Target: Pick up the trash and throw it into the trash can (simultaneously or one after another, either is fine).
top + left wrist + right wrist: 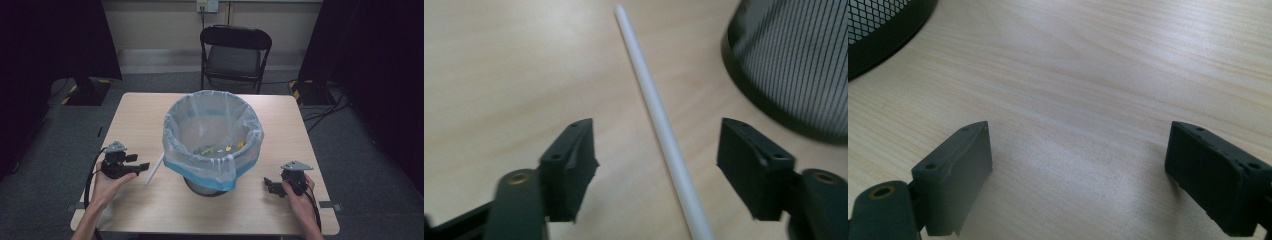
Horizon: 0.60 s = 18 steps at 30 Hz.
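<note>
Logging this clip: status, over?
Left gripper open, astride white stick, not gripping. Right gripper open, idle on table. Bin beside stick, path clear.

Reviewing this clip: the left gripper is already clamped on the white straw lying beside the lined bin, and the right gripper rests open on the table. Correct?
Not quite. The left gripper is not clamped: in the left gripper view its jaws stand apart on either side of the white straw, neither pad touching it. The straw does lie beside the lined bin, and the right gripper is open over the table.
</note>
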Each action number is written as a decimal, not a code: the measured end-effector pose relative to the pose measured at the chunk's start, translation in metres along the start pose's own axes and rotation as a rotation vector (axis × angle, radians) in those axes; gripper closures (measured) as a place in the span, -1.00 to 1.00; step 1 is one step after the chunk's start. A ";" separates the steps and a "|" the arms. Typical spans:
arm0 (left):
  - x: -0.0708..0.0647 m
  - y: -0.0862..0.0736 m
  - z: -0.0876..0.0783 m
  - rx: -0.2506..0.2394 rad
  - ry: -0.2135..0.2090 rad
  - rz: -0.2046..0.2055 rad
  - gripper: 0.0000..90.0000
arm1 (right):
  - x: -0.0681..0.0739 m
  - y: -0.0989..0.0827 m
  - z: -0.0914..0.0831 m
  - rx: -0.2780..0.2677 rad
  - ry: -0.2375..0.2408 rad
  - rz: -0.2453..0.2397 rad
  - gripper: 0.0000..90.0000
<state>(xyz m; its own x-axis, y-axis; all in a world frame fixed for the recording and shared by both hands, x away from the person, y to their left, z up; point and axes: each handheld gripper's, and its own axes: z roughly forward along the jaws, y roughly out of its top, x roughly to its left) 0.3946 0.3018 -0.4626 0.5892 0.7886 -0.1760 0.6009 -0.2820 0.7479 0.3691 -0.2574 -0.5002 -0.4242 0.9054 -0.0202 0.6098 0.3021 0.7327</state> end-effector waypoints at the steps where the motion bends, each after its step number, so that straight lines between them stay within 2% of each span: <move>1: -0.002 -0.005 0.003 0.015 -0.006 -0.006 -0.22 | 0.000 0.000 0.000 0.000 0.000 0.000 -0.76; 3: -0.006 -0.012 0.007 0.059 0.014 0.006 -0.16 | 0.000 0.000 0.000 0.000 0.000 0.001 -0.76; 8: -0.009 -0.015 0.012 0.072 0.008 -0.002 -0.10 | 0.000 0.000 0.000 0.000 0.000 0.000 -0.76; 11: -0.017 -0.012 0.023 0.111 0.041 0.044 -0.03 | 0.000 0.000 0.000 0.000 0.000 0.000 -0.76; 12: -0.017 -0.012 0.023 0.111 0.041 0.044 0.00 | 0.000 0.000 0.000 0.000 0.000 0.000 -0.76; 15: -0.018 -0.011 0.027 0.136 0.093 0.088 0.06 | 0.000 0.000 0.000 0.000 0.000 0.001 -0.76; 16: -0.018 -0.012 0.027 0.137 0.096 0.090 0.10 | 0.000 0.000 0.000 0.000 0.000 0.001 -0.76; 18: -0.018 -0.012 0.026 0.142 0.122 0.114 0.23 | 0.000 0.000 0.000 0.000 0.000 0.001 -0.76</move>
<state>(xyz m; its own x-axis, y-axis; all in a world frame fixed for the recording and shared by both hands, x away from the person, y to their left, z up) 0.3908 0.2765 -0.4852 0.5931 0.8050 -0.0097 0.6091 -0.4408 0.6593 0.3690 -0.2573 -0.5002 -0.4234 0.9057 -0.0194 0.6105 0.3011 0.7325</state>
